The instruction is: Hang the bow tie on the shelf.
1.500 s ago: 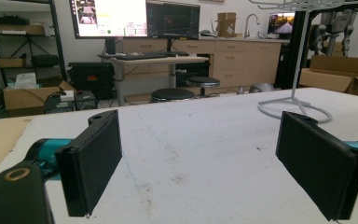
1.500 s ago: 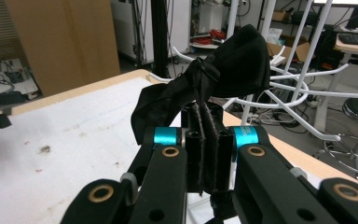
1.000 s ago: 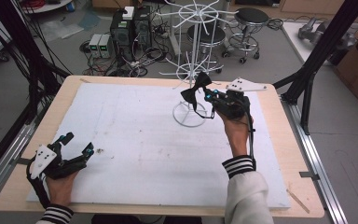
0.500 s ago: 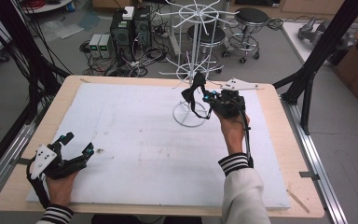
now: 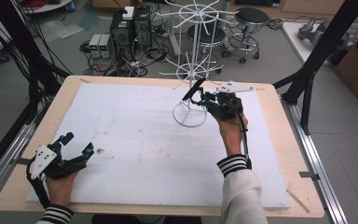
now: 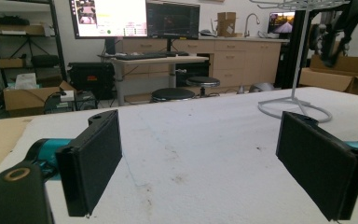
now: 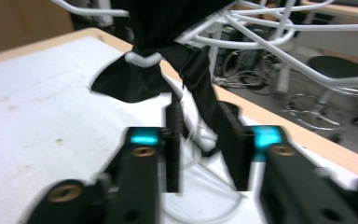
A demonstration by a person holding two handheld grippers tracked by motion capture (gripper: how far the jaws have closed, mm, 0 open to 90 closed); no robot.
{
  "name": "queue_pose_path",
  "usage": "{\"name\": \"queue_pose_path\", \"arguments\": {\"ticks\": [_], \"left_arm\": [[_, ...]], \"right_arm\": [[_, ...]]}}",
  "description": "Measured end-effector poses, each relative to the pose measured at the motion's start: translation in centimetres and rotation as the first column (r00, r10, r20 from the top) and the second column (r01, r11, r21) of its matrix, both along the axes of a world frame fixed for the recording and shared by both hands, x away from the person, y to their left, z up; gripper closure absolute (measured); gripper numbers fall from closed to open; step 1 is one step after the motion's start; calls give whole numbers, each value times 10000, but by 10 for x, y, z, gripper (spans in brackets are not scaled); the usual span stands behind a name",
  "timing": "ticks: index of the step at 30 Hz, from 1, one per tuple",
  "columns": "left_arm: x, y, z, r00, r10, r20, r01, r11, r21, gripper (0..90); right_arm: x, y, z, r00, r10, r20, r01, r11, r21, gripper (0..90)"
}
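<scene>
A white wire rack (image 5: 189, 122) stands on the white table pad, right of centre. My right gripper (image 5: 200, 95) is held beside its pole, just above the ring base. Its jaws are close together on the strap of a black fabric item (image 5: 193, 88). In the right gripper view that black item (image 7: 135, 79) drapes over a white hook of the rack (image 7: 261, 42), and its strap runs down between the jaws of my right gripper (image 7: 199, 154). My left gripper (image 5: 77, 144) rests at the front left of the pad. Its jaws are wide open around nothing, as my left gripper (image 6: 198, 154) shows.
The white pad (image 5: 135, 140) covers most of the wooden table (image 5: 279, 135). The rack's base (image 6: 293, 105) lies ahead and right of the left gripper. Black frame posts (image 5: 307, 79) flank the table. Stools and computer boxes stand on the floor behind.
My right gripper has moved a little forward and up along the rack, carrying the black item higher against the lower hooks. The left gripper has stayed put.
</scene>
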State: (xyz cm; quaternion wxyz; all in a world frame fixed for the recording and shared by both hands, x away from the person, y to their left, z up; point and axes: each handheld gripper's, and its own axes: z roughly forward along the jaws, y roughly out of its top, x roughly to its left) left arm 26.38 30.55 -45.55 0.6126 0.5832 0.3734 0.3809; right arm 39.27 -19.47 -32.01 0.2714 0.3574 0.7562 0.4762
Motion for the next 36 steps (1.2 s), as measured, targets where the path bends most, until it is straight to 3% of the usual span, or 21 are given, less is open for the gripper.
{"name": "queue_pose_path", "arguments": {"ticks": [3, 4, 5, 6, 7, 9, 10, 11, 14, 16, 19, 21, 22, 23, 24, 25, 26, 31, 36], "left_arm": [[0, 0, 0, 10000, 7, 13, -7, 10000, 1, 145], [0, 0, 0, 10000, 3, 2, -3, 10000, 1, 145], [0, 0, 0, 10000, -1, -2, 1, 10000, -7, 145], [0, 0, 0, 10000, 4, 6, -4, 10000, -10, 145], [0, 0, 0, 10000, -4, -5, 4, 10000, -16, 145], [0, 1, 0, 10000, 11, -25, -11, 10000, -73, 145], [0, 1, 0, 10000, 17, -32, -17, 10000, -91, 145], [0, 1, 0, 10000, 20, -34, -20, 10000, -78, 145], [0, 0, 0, 10000, 0, -32, 0, 10000, 4, 145], [0, 1, 0, 10000, 18, -60, -18, 10000, 0, 145], [1, 0, 0, 10000, 15, -85, -15, 10000, 6, 146], [1, 0, 0, 9999, 11, -104, -11, 10000, 0, 146], [1, 0, 0, 10000, 17, -95, -17, 10000, -2, 146], [1, 0, 0, 9999, 16, -113, -16, 10000, 16, 146], [1, 0, 0, 9999, 25, -102, -25, 10000, 5, 146], [1, 0, 0, 9999, 27, -98, -27, 10000, 4, 146], [1, 0, 0, 9999, 27, -118, -27, 10000, 15, 146], [1, 0, 0, 9999, 41, -129, -40, 10000, 36, 147], [1, 0, 0, 9999, 51, -152, -51, 10000, 28, 147]], "right_arm": [[-9, 0, -1, 9987, -346, 384, 358, 9989, -298, 515], [-13, -1, -1, 9982, -397, 442, 412, 9986, -340, 441], [-20, -4, -2, 9963, -523, 682, 546, 9980, -311, 307], [-20, -4, -2, 9963, -523, 682, 546, 9980, -311, 307], [-31, -10, -3, 9951, -610, 774, 599, 9981, 157, 216], [-43, -18, -6, 9937, -762, 822, 708, 9952, 673, 167], [-43, -18, -6, 9937, -762, 822, 708, 9952, 673, 167], [-56, -26, -13, 9914, -844, 1005, 739, 9918, 1042, 112], [-70, -35, -23, 9913, -896, 967, 763, 9880, 1341, 112], [-90, -48, -44, 9870, -1041, 1223, 823, 9817, 1716, 112], [-102, -56, -61, 9828, -1247, 1363, 956, 9746, 2024, 112], [-116, -66, -86, 9728, -1586, 1689, 1164, 9649, 2355, 111], [-116, -66, -86, 9728, -1586, 1689, 1164, 9649, 2355, 111], [-123, -70, -99, 9641, -1849, 1908, 1336, 9581, 2533, 111], [-123, -70, -99, 9641, -1849, 1908, 1336, 9581, 2533, 111], [-128, -74, -109, 9563, -2047, 2085, 1469, 9536, 2627, 111], [-128, -74, -109, 9563, -2047, 2085, 1469, 9536, 2627, 111], [-135, -81, -125, 9375, -2571, 2344, 1924, 9445, 2662, 111], [-134, -80, -133, 9344, -2730, 2287, 2056, 9378, 2796, 111]]}}
